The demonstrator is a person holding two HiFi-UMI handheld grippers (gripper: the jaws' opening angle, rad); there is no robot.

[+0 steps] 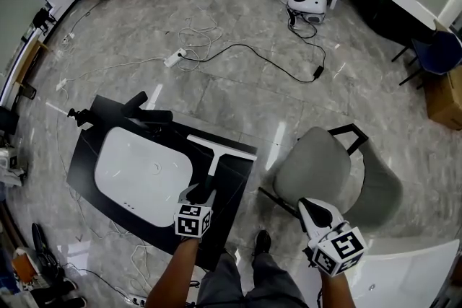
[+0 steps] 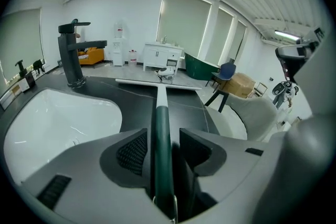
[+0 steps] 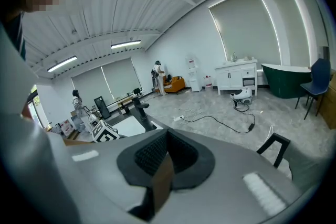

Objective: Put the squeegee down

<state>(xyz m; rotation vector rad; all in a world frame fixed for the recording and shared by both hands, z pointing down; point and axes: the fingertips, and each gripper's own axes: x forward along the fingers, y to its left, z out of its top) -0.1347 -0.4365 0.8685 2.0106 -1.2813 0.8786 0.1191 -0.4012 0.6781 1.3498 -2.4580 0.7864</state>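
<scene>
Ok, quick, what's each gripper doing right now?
Left gripper: open, with the squeegee between its jaws, not pinched.
Right gripper: closed, holding nothing.

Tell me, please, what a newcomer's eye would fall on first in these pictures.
The black countertop with its white basin, at the head view's lower left, stands out first. Right of the basin a squeegee lies on it, its dark green handle between the open jaws of the left gripper. A grey chair stands just to the right.
</scene>
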